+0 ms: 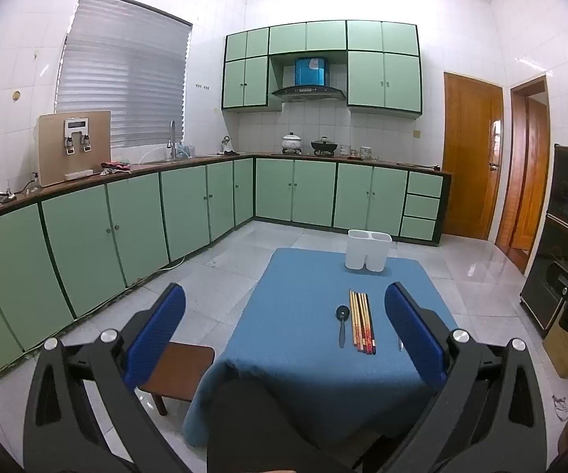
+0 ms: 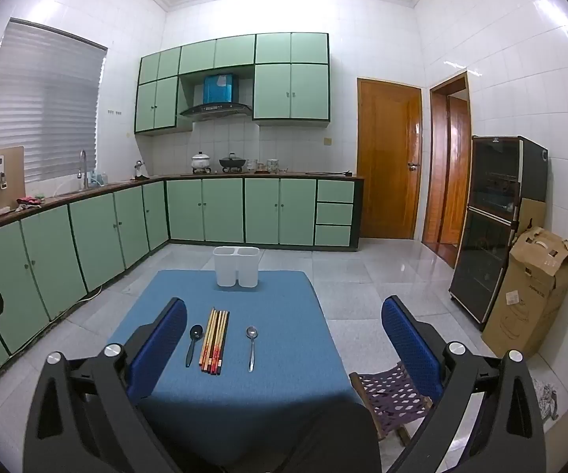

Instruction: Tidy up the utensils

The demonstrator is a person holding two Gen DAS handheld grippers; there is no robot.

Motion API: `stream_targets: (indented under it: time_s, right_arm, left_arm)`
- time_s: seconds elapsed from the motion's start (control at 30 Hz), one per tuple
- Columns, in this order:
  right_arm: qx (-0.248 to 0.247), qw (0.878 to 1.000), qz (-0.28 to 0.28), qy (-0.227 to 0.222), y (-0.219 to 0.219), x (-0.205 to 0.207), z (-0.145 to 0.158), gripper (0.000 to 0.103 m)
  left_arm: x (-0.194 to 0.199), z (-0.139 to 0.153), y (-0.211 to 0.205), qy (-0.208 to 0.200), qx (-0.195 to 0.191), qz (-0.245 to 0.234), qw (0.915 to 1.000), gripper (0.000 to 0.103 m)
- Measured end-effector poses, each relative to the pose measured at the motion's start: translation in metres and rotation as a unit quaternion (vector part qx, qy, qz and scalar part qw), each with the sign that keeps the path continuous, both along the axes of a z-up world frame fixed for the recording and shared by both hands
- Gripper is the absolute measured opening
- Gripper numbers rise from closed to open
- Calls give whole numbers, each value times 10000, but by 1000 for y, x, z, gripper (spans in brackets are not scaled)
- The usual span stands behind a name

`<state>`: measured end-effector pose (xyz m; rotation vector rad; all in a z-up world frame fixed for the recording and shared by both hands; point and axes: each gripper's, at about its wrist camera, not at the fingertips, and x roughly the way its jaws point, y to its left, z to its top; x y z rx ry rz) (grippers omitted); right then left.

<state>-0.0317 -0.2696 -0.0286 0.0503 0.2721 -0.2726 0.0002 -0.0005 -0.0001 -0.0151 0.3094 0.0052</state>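
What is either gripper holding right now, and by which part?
Nothing. The left gripper and right gripper both have jaws wide open above the blue cloth-covered table; all utensils lie untouched.

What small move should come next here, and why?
Probably bring the right gripper forward and down over the metal spoon. Both grippers are open and hold nothing, and the black spoon, the chopsticks and the metal spoon all lie flat on the blue cloth. The white two-compartment holder looks empty. The metal spoon lies on the right.
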Motion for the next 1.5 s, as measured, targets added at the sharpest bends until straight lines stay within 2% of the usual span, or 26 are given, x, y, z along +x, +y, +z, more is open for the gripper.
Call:
stream_targets:
  time_s: [1.5]
  right_arm:
    - [-86,9999,-18,-83,13,0,7,97]
  left_arm:
    - [-11,2,1,-116,-32,41,9999,98]
